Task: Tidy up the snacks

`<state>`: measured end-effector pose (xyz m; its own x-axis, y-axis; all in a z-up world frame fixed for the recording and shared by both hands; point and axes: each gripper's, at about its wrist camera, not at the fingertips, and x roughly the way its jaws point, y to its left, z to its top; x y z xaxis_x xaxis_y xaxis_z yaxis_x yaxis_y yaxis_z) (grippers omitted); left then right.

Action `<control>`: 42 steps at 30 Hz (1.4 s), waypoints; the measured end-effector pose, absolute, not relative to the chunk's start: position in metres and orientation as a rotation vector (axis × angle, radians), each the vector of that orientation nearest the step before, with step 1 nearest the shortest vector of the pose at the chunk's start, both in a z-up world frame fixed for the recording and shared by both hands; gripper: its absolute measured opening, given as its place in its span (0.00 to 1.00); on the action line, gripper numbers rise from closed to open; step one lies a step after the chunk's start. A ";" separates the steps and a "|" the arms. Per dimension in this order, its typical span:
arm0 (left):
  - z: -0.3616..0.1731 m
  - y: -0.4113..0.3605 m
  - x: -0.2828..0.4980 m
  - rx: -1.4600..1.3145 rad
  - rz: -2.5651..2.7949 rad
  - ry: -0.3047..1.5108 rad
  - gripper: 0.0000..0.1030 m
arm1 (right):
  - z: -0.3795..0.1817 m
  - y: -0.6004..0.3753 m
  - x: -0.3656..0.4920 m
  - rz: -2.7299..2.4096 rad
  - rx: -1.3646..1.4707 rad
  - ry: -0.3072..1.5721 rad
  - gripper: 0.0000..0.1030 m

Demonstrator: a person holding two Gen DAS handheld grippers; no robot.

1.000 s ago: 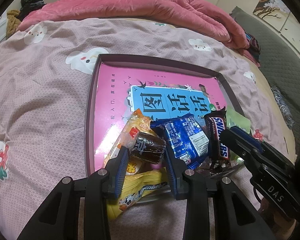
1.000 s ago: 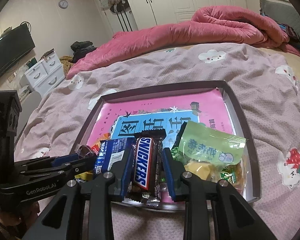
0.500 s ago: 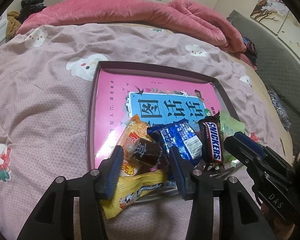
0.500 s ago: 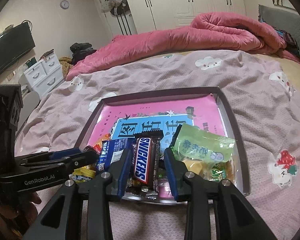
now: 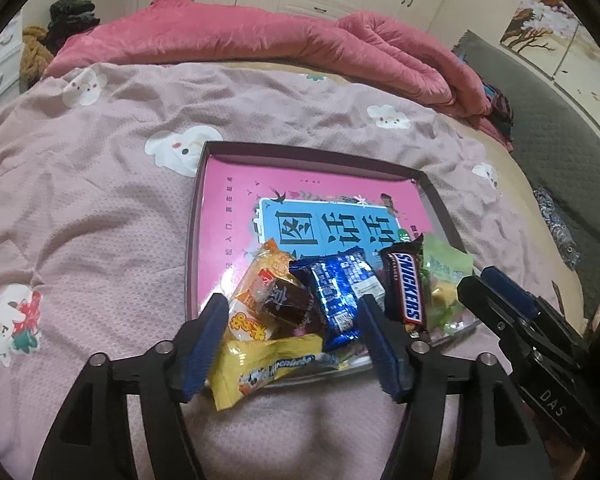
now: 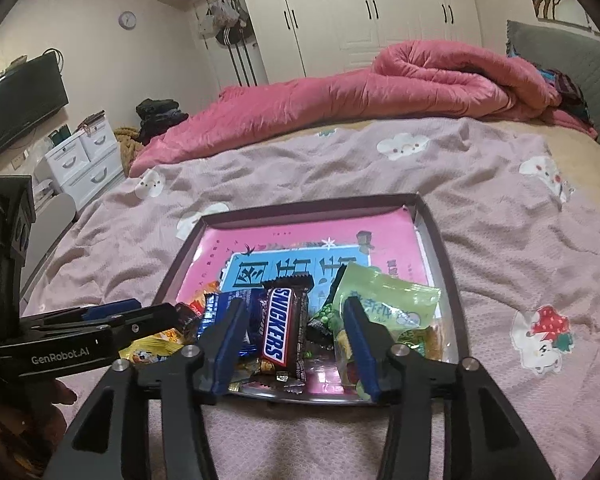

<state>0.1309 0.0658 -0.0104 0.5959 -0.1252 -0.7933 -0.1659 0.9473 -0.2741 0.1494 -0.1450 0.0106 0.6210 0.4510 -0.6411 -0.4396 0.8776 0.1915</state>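
Note:
A dark-rimmed tray [image 5: 300,150] [image 6: 300,208] with a pink book cover inside lies on the bed. Snacks are piled at its near edge: an orange packet [image 5: 260,276], a brown wrapped sweet [image 5: 288,300], a blue packet [image 5: 338,292] [image 6: 214,308], a Snickers bar [image 5: 406,288] [image 6: 280,328], a green packet [image 5: 446,264] [image 6: 384,300] and a yellow packet [image 5: 264,364] [image 6: 148,350] hanging over the rim. My left gripper [image 5: 293,300] [image 6: 156,309] is opening above the brown sweet, pads clear of it. My right gripper [image 6: 294,304] [image 5: 480,280] is opening around the Snickers without pressing it.
The bedspread [image 5: 100,200] is mauve with cartoon prints. A rolled pink duvet [image 5: 300,48] [image 6: 340,96] runs along the far side. A grey headboard [image 5: 540,120] is at the right. White drawers [image 6: 84,160] and a television [image 6: 16,108] stand beyond the bed's left edge.
The left jaws have let go of the brown sweet and the right jaws of the Snickers bar. Both have widened, and both grippers have lifted and drawn back from the tray.

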 end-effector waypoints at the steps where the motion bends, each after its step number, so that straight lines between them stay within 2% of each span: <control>1: -0.008 0.065 0.128 -0.334 0.022 0.936 0.70 | 0.013 -0.145 0.148 0.510 0.011 0.734 0.55; 4: -0.003 0.061 0.121 -0.319 0.028 0.933 0.72 | 0.020 -0.148 0.139 0.498 -0.001 0.710 0.57; 9: 0.005 0.058 0.107 -0.305 0.037 0.919 0.73 | 0.030 -0.154 0.122 0.478 -0.013 0.681 0.69; 13: 0.007 0.054 0.097 -0.288 0.038 0.927 0.74 | 0.034 -0.158 0.110 0.482 -0.012 0.685 0.71; 18: 0.007 0.053 0.081 -0.295 0.039 0.936 0.74 | 0.030 -0.163 0.094 0.455 -0.008 0.715 0.79; 28: 0.004 0.043 0.052 -0.263 0.041 0.960 0.74 | 0.017 -0.174 0.075 0.421 -0.028 0.766 0.80; 32: 0.006 0.041 0.043 -0.249 0.055 0.950 0.74 | 0.011 -0.174 0.067 0.433 -0.042 0.783 0.84; 42: 0.006 0.039 0.032 -0.237 0.076 0.950 0.74 | 0.007 -0.177 0.058 0.432 -0.048 0.794 0.87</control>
<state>0.0319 0.0392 0.0061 0.5809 -0.0398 -0.8130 -0.1679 0.9715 -0.1675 0.0576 -0.1766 0.0067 0.6185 0.3580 -0.6995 -0.3935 0.9116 0.1187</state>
